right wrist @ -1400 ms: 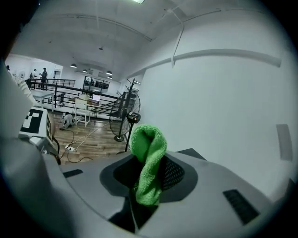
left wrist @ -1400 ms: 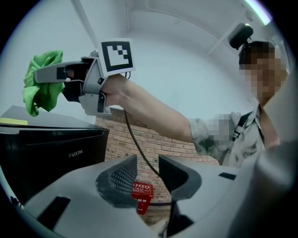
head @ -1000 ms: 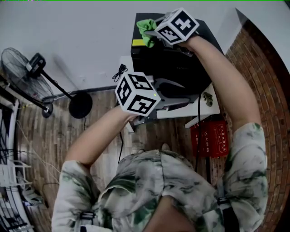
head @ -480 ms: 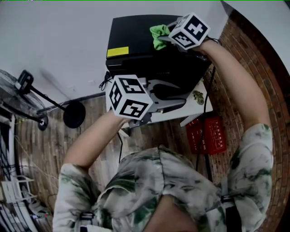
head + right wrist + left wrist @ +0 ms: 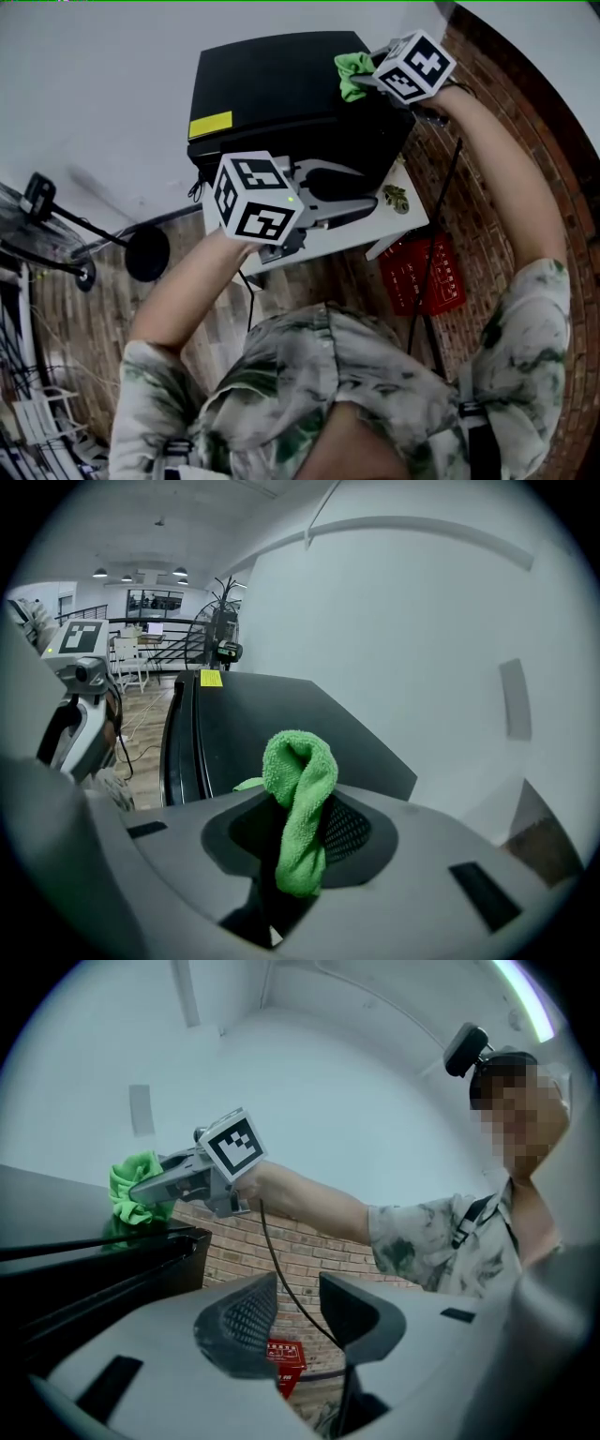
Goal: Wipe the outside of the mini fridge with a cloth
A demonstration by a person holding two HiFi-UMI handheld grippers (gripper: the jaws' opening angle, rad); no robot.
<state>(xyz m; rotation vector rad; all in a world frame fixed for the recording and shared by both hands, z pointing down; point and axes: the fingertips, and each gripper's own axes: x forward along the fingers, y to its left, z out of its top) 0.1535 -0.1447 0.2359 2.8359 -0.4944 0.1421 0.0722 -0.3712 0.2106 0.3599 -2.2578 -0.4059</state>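
The black mini fridge (image 5: 281,89) stands on a white table (image 5: 405,217); a yellow sticker (image 5: 210,124) marks its top left. The green cloth (image 5: 352,71) rests on the top's right edge, and my right gripper (image 5: 364,77) is shut on it. In the right gripper view the cloth (image 5: 298,799) bunches upright between the jaws of that gripper (image 5: 300,841), over the fridge top (image 5: 281,719). My left gripper (image 5: 361,199) hovers before the fridge front, open and holding nothing. Its own view shows the left gripper (image 5: 298,1312) with a gap between its jaws, and the cloth (image 5: 131,1190) beyond.
A red box (image 5: 422,275) sits on the wooden floor beside the table, under a brick wall (image 5: 506,103). A fan on a stand with a round base (image 5: 145,253) is at the left. A white wall (image 5: 94,84) runs behind the fridge.
My right gripper has slid the cloth across the fridge top, from near the yellow sticker to the right edge. The left gripper stays in front of the fridge.
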